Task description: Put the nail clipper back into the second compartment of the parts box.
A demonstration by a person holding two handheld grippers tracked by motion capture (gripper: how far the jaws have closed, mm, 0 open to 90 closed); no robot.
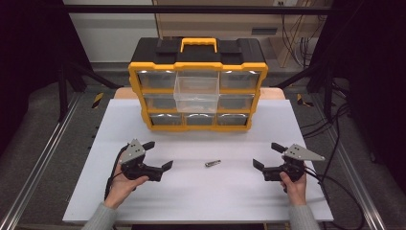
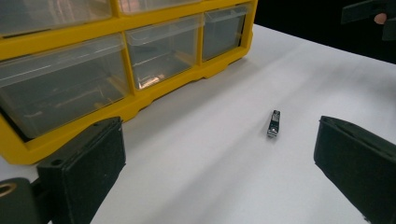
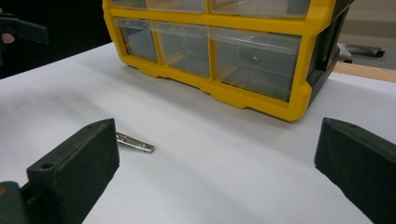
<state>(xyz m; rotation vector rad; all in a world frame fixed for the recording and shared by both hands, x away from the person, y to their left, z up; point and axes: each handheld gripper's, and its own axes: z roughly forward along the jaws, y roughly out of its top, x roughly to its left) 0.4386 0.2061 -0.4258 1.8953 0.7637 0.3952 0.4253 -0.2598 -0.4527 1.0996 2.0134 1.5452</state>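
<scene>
- Progress status: early stage, judged from the layout. The nail clipper lies loose on the white table, untouched by either tool.
- Nail clipper location: near the middle of the table, between the two grippers and well apart from both. It lies flat in front of the yellow drawer organizer. In the left gripper view it rests ahead of the jaws, toward the right one. In the right gripper view it lies just beyond the left jaw.
- Left gripper: jaws spread wide, nothing between them. It is held low over the table at the person's left hand.
- Right gripper: jaws likewise spread wide and empty, held at the person's right hand.
- Organizer condition: it stands upright at the far edge of the table. One clear drawer, top row centre, projects forward from the frame; the other drawers sit flush. The projecting drawer appears empty, though its contents cannot be confirmed.
- Completed: a receiving drawer already stands open, as far as the views show.
- Remaining, by estimate: approach the clipper, close one pair of jaws on it, lift, carry it to the open drawer, release, then push the drawer shut.
</scene>
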